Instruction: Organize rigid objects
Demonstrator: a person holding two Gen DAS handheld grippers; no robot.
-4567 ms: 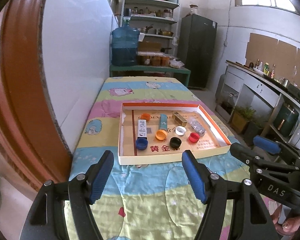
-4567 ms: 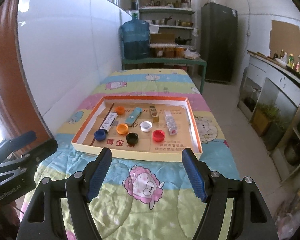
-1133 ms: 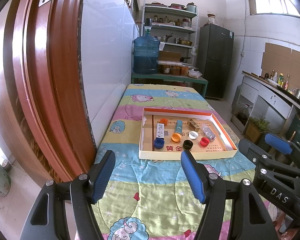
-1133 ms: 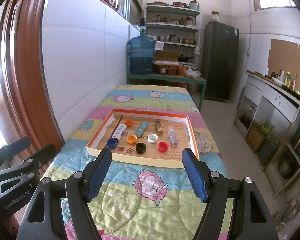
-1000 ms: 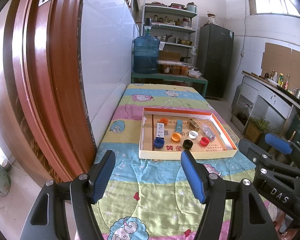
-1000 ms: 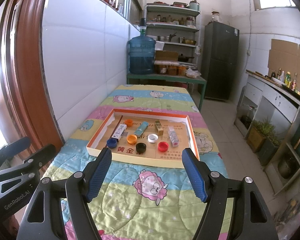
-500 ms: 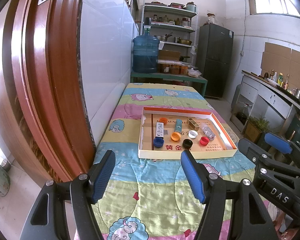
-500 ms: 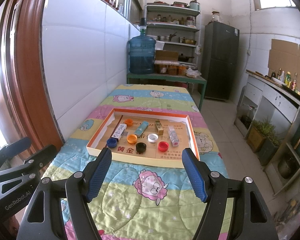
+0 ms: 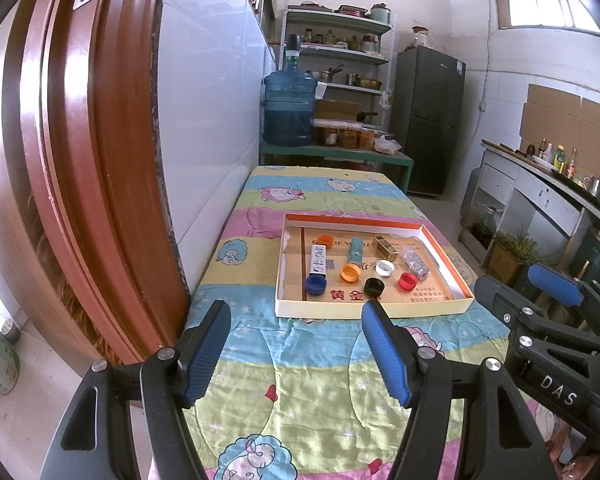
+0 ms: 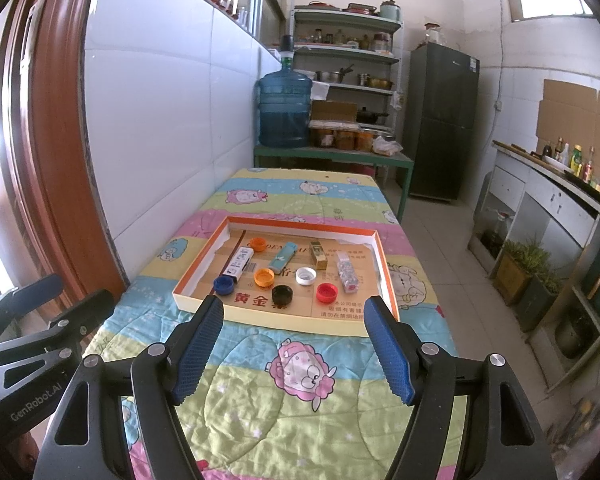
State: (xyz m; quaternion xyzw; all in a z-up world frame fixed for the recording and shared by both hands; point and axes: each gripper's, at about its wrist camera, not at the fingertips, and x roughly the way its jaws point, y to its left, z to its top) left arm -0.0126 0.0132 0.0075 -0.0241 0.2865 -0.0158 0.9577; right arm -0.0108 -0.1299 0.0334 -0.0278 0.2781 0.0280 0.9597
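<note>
Hovering low over the quilt (image 10: 300, 420), well apart from the tray (image 10: 384, 276). Keeping left gripper (image 9: 296, 354) and right gripper (image 10: 292, 350) spread and empty, probably for choosing. Resting in tray: caps (image 10: 264, 278), small boxes (image 10: 283, 256).

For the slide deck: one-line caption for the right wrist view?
Open right gripper above a quilted table, facing a shallow box of bottle caps and small packets.

A home kitchen: tiled white walls, far shelves (image 10: 346, 52) stacked with pots and jars, a dark fridge (image 10: 444, 124), a big water jug (image 10: 285, 110), and on the right a counter (image 10: 556, 196) lined with sauce bottles.
</note>
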